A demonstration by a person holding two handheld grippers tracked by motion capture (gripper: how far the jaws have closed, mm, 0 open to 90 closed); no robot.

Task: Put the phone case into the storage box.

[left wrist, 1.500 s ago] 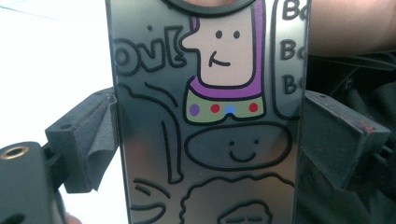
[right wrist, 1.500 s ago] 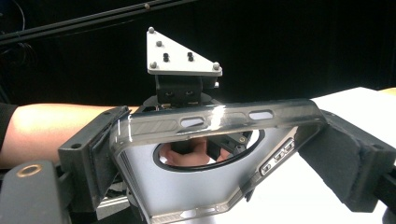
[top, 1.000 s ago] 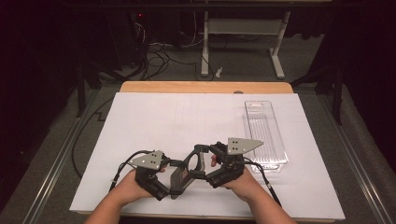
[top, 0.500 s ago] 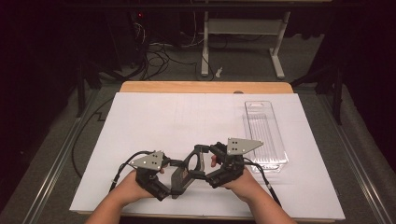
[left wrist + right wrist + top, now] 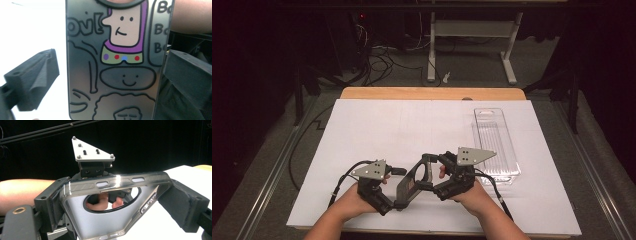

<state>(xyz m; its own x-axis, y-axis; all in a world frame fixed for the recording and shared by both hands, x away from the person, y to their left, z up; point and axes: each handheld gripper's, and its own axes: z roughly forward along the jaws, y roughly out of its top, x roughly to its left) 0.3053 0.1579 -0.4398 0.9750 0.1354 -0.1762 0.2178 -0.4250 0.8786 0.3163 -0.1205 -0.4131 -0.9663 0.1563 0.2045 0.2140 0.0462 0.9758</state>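
Observation:
A smoky clear phone case (image 5: 414, 181) with a round cutout is held up over the white sheet, near its front edge. In the right gripper view my right gripper (image 5: 115, 202) is shut on the case (image 5: 110, 220), one jaw pressing each side. In the left gripper view cartoon drawings cover the case (image 5: 115, 62). It stands between the jaws of my left gripper (image 5: 110, 72), with a thin gap at the left jaw, so that gripper is open. In the high view the left gripper (image 5: 388, 192) is at the case's near end and the right gripper (image 5: 437, 177) at its far end.
A long clear plastic tray (image 5: 494, 145) lies on the white sheet (image 5: 412, 125), just right of my right hand. A wooden table edge (image 5: 432, 93) runs along the back. Beyond it are cables and a desk frame (image 5: 472, 45) on the dark floor.

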